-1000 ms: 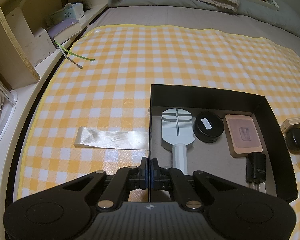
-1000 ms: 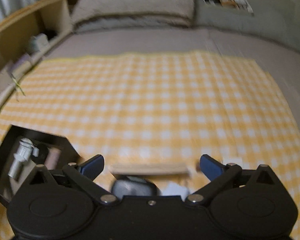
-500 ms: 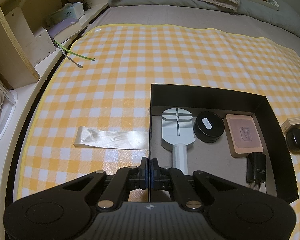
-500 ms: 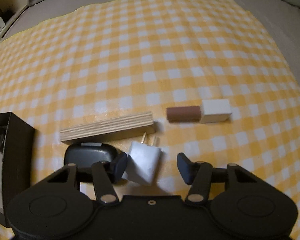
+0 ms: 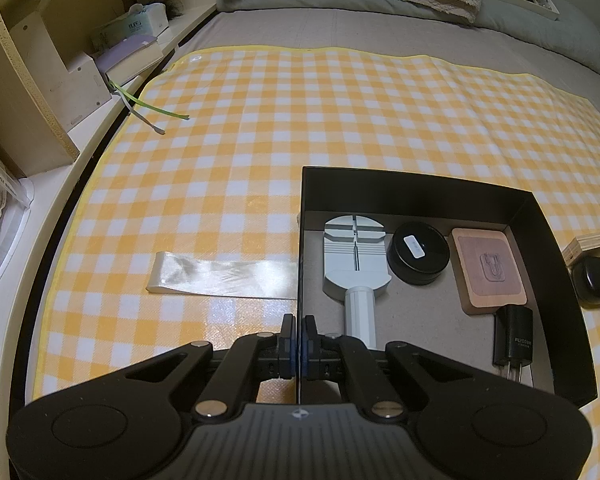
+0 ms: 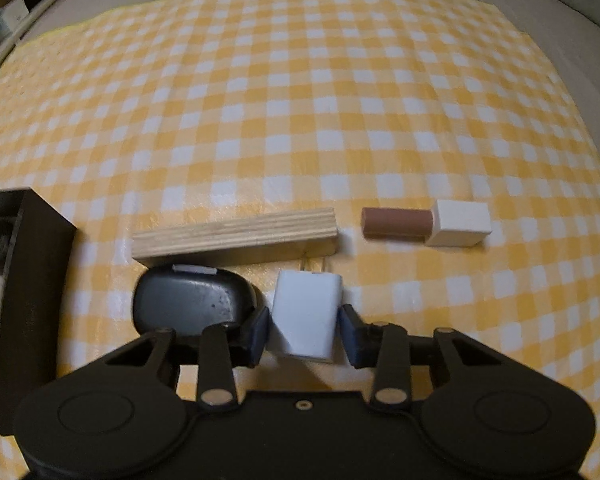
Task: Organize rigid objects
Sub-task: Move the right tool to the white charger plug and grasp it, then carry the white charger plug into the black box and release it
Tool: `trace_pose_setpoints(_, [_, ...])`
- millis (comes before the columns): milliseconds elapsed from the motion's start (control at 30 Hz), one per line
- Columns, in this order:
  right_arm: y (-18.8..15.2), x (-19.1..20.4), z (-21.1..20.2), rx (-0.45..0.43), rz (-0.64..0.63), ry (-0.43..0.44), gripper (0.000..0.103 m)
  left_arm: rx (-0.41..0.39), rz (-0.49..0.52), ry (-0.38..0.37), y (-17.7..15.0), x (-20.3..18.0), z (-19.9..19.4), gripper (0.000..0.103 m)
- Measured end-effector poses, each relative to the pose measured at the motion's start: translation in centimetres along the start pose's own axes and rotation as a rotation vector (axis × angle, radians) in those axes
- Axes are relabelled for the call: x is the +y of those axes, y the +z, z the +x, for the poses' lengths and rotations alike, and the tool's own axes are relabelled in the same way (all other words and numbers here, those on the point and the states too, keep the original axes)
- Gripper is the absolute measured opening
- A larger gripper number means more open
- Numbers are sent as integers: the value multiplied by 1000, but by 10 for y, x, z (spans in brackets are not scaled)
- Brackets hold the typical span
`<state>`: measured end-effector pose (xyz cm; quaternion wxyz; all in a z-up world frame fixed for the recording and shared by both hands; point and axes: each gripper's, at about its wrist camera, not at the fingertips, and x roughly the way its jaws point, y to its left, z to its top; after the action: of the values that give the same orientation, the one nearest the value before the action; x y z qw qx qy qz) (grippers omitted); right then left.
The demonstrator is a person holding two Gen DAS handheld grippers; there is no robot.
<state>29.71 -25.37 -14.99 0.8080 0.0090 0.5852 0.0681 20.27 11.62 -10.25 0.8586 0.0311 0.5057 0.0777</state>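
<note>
My left gripper (image 5: 299, 340) is shut on the left wall of a black box (image 5: 420, 188). Inside the box lie a grey watch tool (image 5: 356, 264), a round black tin (image 5: 418, 254), a wooden coaster (image 5: 488, 268) and a black charger (image 5: 514, 340). On the checked cloth right of the box, my right gripper (image 6: 304, 328) points down over a white plug charger (image 6: 306, 312). Its jaws are closing with the charger between the blue pads (image 6: 260, 330), and a sliver of gap still shows. A black case (image 6: 192, 300) lies just left of the charger.
A plywood block (image 6: 236, 236) lies just beyond the charger and case. A brown stick with a white cap (image 6: 424, 222) lies to the right. A clear plastic strip (image 5: 224, 278) lies left of the box. Shelves with boxes (image 5: 32, 92) run along the left edge.
The right gripper sank and tipped down over the white charger, and its jaws narrowed from wide open to nearly around it. The left gripper has not moved.
</note>
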Motion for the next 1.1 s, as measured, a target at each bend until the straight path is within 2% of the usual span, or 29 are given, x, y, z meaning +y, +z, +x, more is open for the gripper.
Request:
trace_pose_setpoints(267, [3,-11,-64,-176,116,127,38,-2,3,4,0,-1,0,3])
trace_pose_setpoints(400, [1,19,-92,-244,74,248,38,-1,2,3,0,-1,1,3])
trace_pose_setpoints(533, [-5,69,-102,-219,-56,362,38,-1,2,5,0,-1,1,3])
trace_pose_setpoints(700, [-18,137,-98,-147,-218,449,38,0,-1,2,0,-1,1,3])
trace_pose_setpoints(833, [-21,167,-82,-95,-298,464,38,1,-2,3,2,-1,1,3])
trace_pose_setpoints(1100, [-19,197,-47,-58,-372,417,38,2,-4,0,4,-1,2,3])
